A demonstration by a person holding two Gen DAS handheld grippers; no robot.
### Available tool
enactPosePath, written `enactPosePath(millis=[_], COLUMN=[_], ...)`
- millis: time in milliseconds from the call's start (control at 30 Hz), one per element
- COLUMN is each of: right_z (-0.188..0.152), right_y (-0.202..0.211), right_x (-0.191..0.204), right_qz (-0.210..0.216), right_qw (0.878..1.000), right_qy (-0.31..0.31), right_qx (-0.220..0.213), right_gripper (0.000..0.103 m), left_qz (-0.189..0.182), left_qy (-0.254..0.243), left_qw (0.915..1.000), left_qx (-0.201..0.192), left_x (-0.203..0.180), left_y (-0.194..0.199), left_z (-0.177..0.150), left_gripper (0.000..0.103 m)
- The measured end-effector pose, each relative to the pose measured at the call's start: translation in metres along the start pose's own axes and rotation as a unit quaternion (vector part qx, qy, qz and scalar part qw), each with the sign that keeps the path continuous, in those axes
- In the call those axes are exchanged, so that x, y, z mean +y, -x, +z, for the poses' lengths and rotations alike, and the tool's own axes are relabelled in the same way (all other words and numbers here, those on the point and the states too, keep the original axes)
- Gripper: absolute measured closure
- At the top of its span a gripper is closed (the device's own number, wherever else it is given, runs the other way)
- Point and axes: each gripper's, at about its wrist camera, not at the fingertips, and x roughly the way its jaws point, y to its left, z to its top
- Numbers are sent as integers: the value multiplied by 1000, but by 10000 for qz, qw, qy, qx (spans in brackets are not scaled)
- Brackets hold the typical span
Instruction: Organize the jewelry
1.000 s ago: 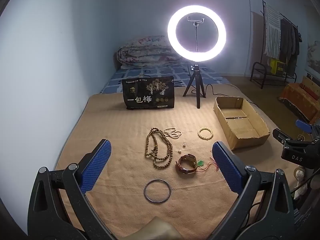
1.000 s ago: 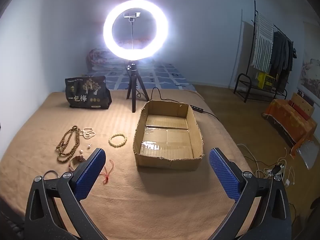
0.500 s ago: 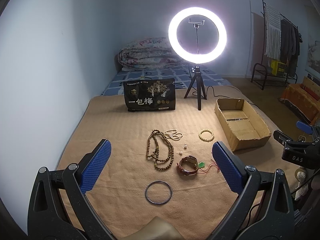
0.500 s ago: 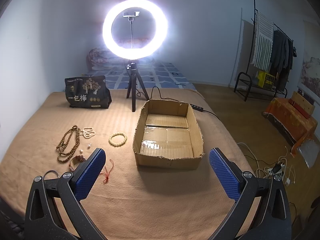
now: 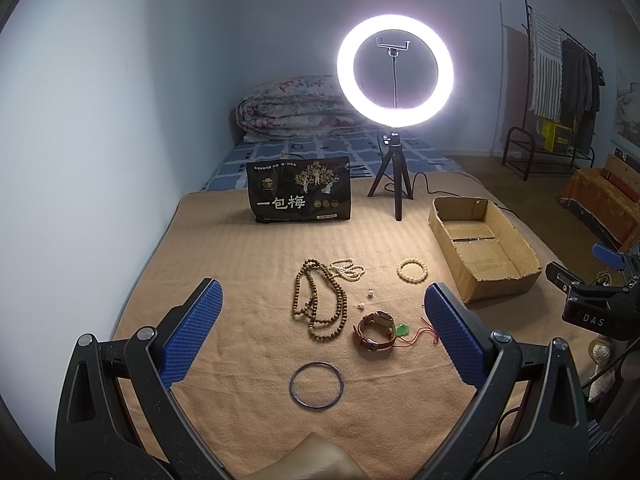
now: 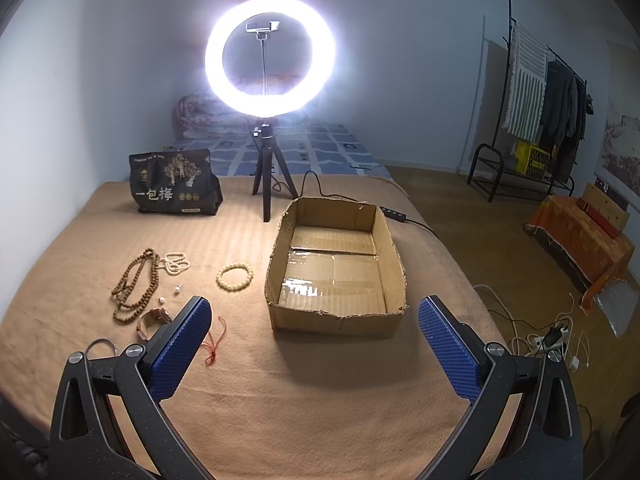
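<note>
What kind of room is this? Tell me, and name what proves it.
Most likely a bedroom doubling as a filming spot: a folded quilt on a bed, a clothes rack by the wall, and a lit ring light on a tripod.

A bedroom: bed [image 5: 320,152], rolled quilt [image 5: 288,108], clothes rack [image 5: 560,80].

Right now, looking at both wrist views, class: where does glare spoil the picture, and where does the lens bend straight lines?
Right wrist view: the ring light blooms white, hazing the wall around it, and tape on the cardboard box floor shines. Left wrist view: the ring is crisper. Both views: black corners, and the clothes rack bows near the edge.
</note>
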Motion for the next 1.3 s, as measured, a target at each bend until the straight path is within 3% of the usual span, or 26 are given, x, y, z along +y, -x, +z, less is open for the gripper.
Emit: enactPosePath(millis=[1300], right_z=[1], right_y=[-2], right_x=[6], right_qz=[26], right_qw=[10000], right_qy=[25], right_qx=[50], right_gripper=[0], left_qz=[-2], left_qy=[6], left_qw=[10000], left_qx=[5], left_x=[0], left_y=[0], left_z=[-1], left_gripper=[0])
